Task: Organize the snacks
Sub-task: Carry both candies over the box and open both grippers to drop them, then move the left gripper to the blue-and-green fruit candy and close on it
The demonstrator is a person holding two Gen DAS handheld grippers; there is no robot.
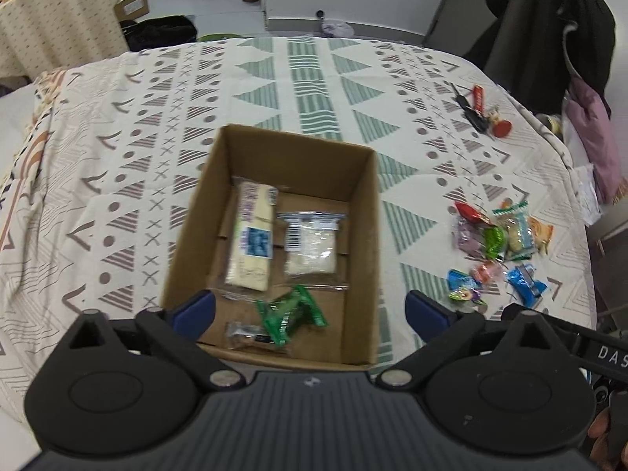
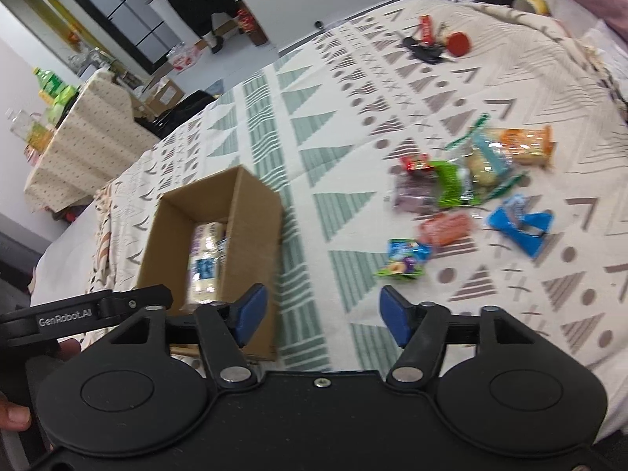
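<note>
On a patterned tablecloth [image 1: 314, 78], the left view alone looks down into the cardboard box [image 1: 365, 196] holding four snacks, loose snacks [image 2: 463, 188] lie right of it, and the left gripper [image 1: 310, 310] and right gripper [image 2: 322, 310] are spread, empty.

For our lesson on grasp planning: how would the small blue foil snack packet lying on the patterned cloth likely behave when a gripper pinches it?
The small blue foil snack packet looks crinkled, so probably floppy and light. Its glossy wrapper may slip. Lying flat, it should not roll.
</note>
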